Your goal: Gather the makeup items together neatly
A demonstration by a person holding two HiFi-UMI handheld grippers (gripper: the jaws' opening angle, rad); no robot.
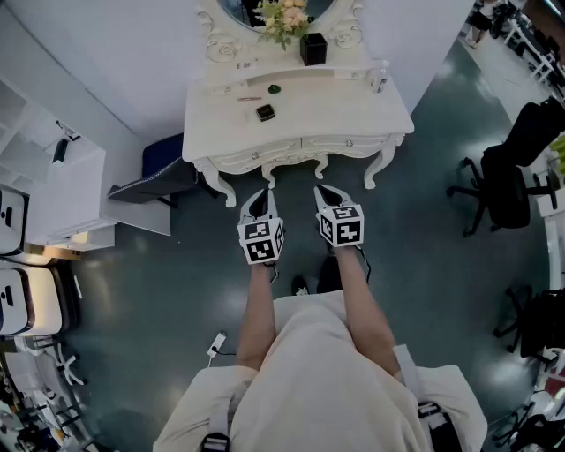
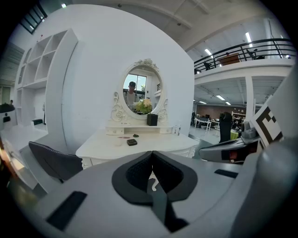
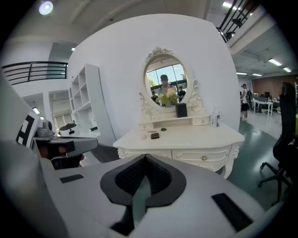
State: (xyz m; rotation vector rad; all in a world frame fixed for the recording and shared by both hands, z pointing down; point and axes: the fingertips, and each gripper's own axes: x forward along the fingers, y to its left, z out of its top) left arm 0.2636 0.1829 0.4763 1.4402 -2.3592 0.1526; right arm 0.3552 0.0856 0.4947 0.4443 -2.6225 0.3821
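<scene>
- White carved wood makes up the dressing bench point(image 1: 340, 113), which stands against a white wall on a dark grey floor point(image 1: 424, 291).
- A white shelf unit point(image 1: 66, 190) stands to the bench's left, and a dark blue-grey chair point(image 1: 159, 177) sits between the two, tucked near the bench's left corner.
- An oval mirror point(image 3: 165, 83) in an ornate white frame rises from the back of the bench.
- The left gripper point(image 1: 262, 196) hovers in front of the bench's front edge, well short of the items, its jaws pressed together with nothing between them.
- The right gripper point(image 1: 323, 192) hovers just beside it, its jaws likewise together and empty.
- A bunch of pale flowers point(image 1: 284, 19) and a black box point(image 1: 312, 48) stand on the raised back ledge below the mirror.
- A clear bottle point(image 1: 378, 81) stands at the ledge's right end.
- The makeup items lie scattered on the left half of the benchtop: a dark square compact point(image 1: 266, 112) nearest the front, a small round green item point(image 1: 274, 89) behind it, and a thin pinkish stick point(image 1: 250, 99) to their left, none touching.
</scene>
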